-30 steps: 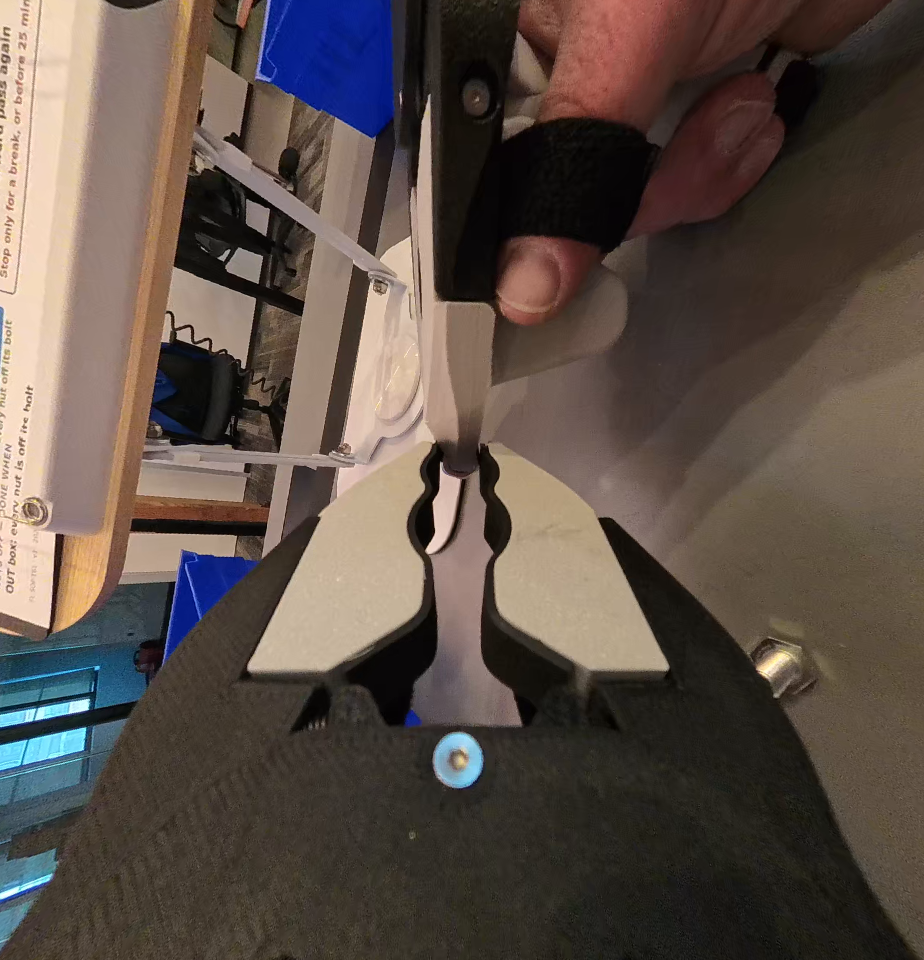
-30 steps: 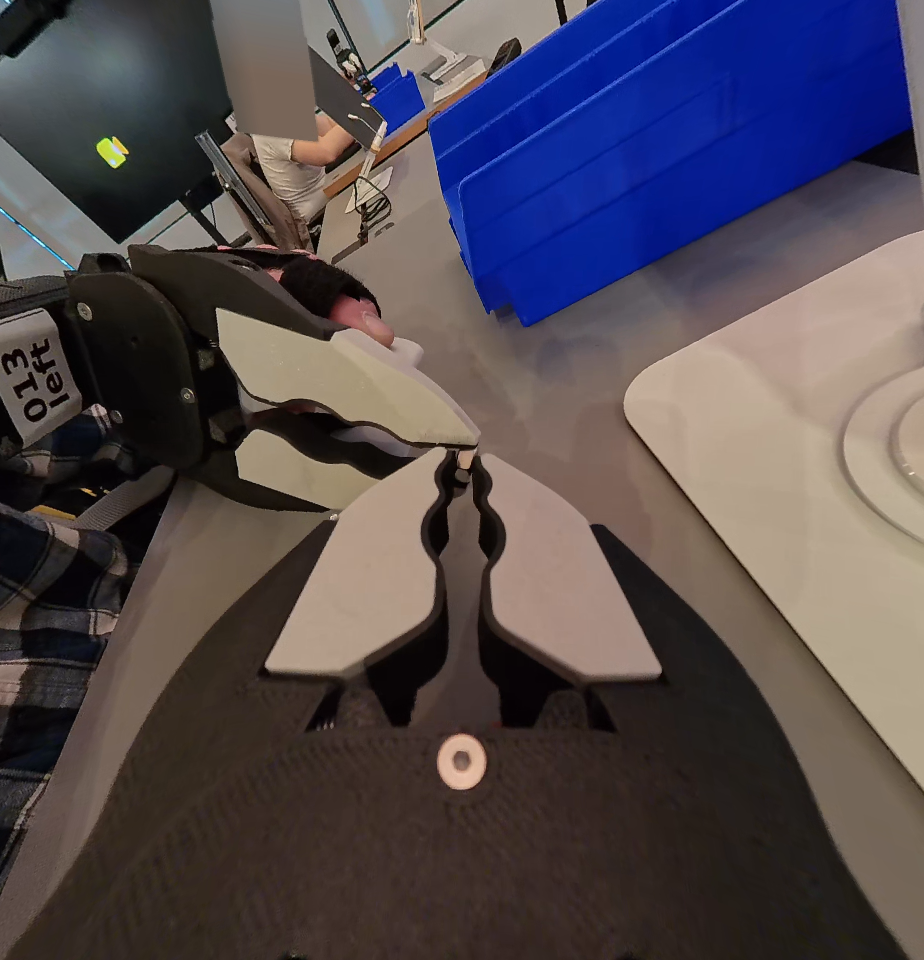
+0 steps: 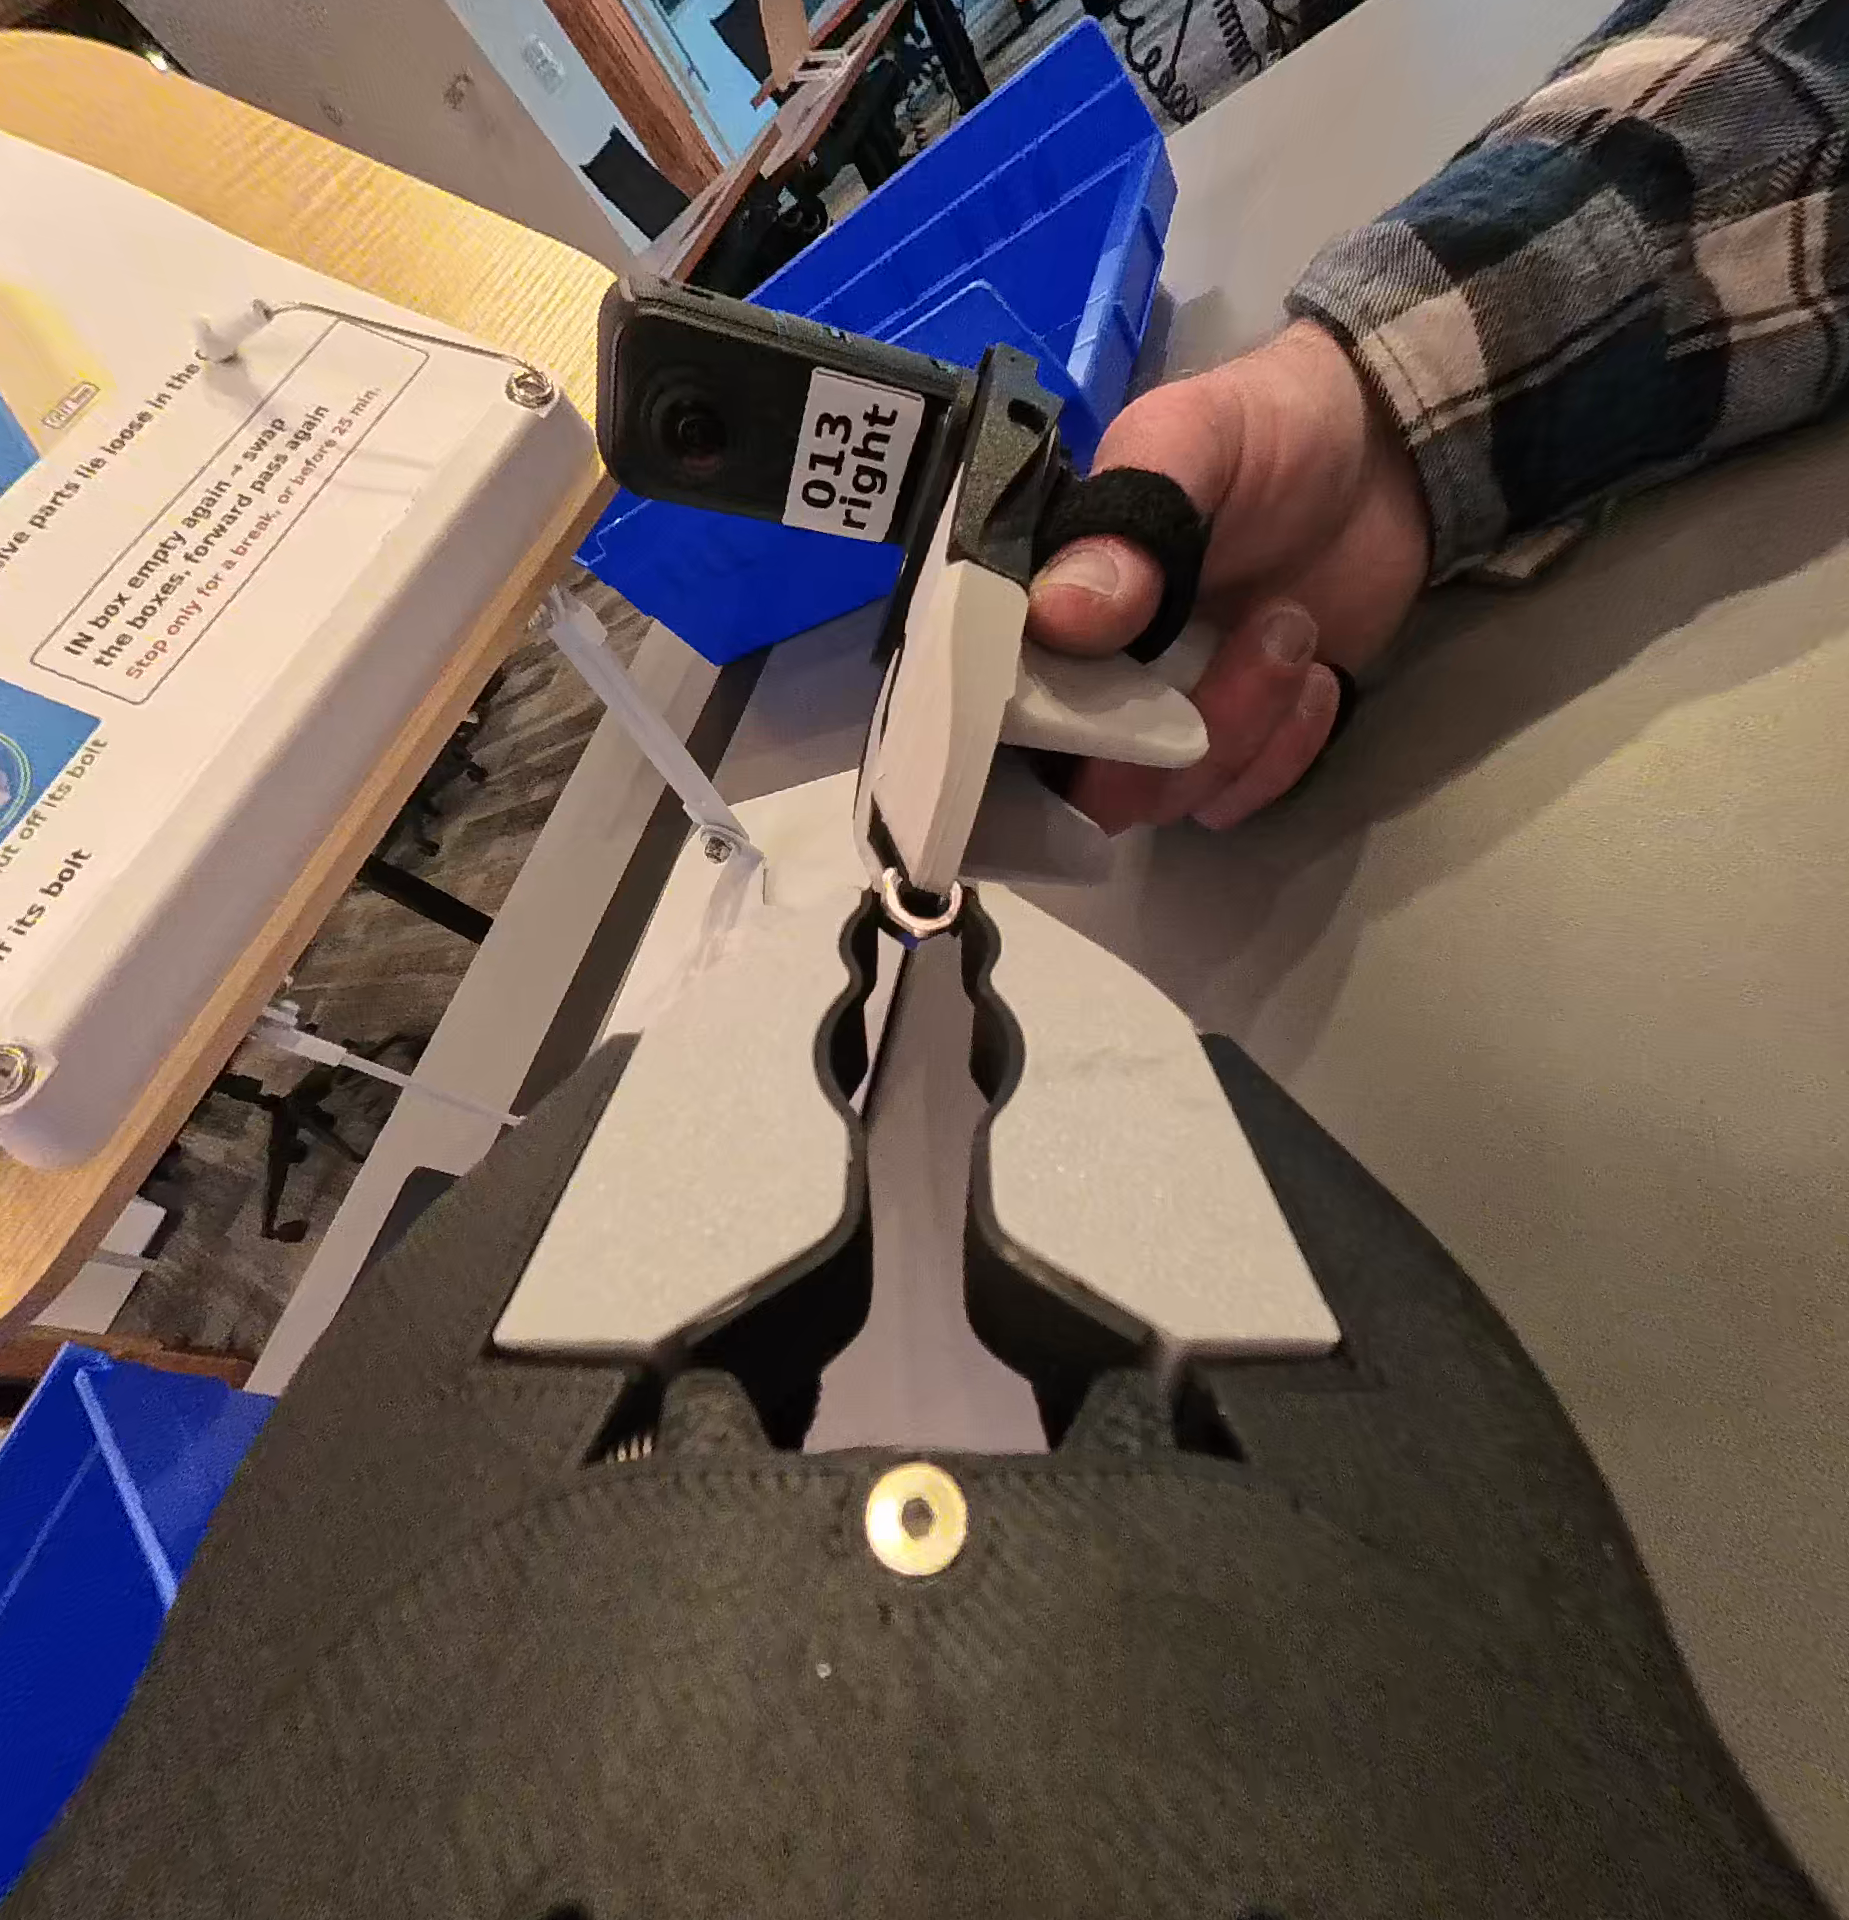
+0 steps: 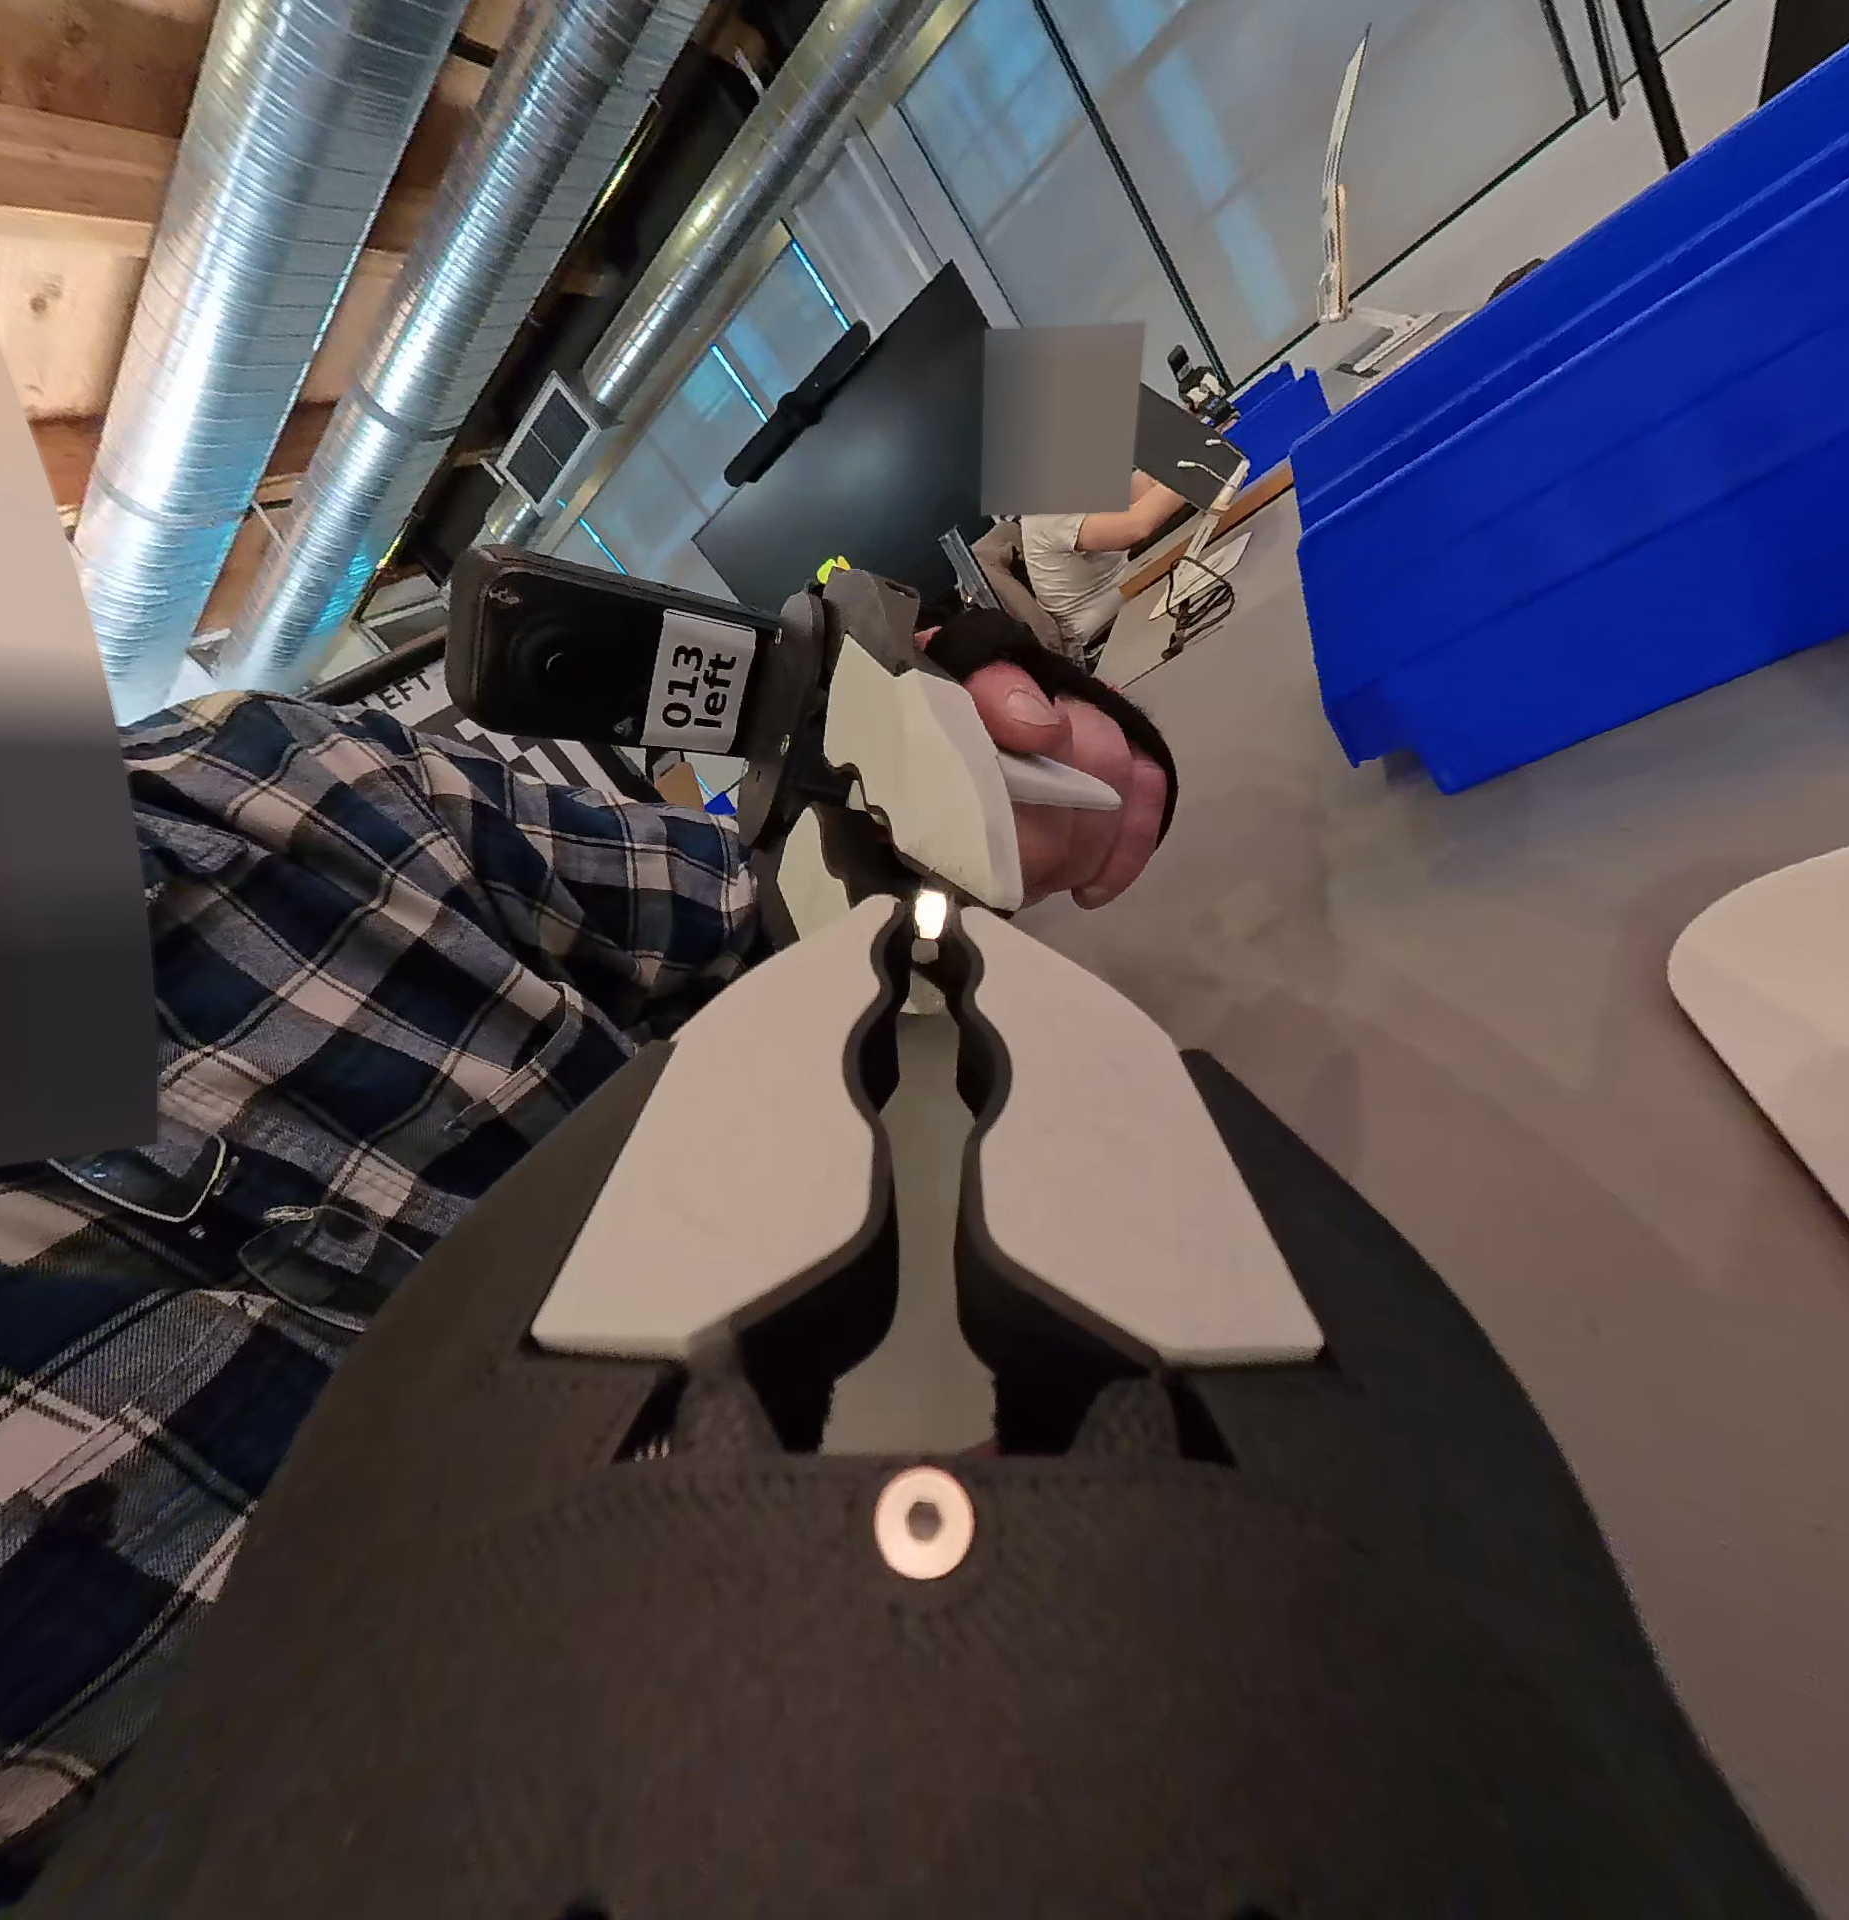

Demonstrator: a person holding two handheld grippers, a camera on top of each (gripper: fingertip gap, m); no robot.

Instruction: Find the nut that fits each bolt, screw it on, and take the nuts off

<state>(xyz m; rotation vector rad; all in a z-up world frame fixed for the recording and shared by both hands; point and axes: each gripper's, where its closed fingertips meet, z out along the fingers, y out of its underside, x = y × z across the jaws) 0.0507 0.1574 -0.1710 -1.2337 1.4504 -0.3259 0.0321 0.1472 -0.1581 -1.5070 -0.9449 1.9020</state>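
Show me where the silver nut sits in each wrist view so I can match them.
Left wrist view: the silver nut sits at the tips of the left gripper, centre frame, with the right gripper's fingers coming down onto it.
Right wrist view: it shows only as a bright glint at the tips of the right gripper.
Shared landmark: blue bins.
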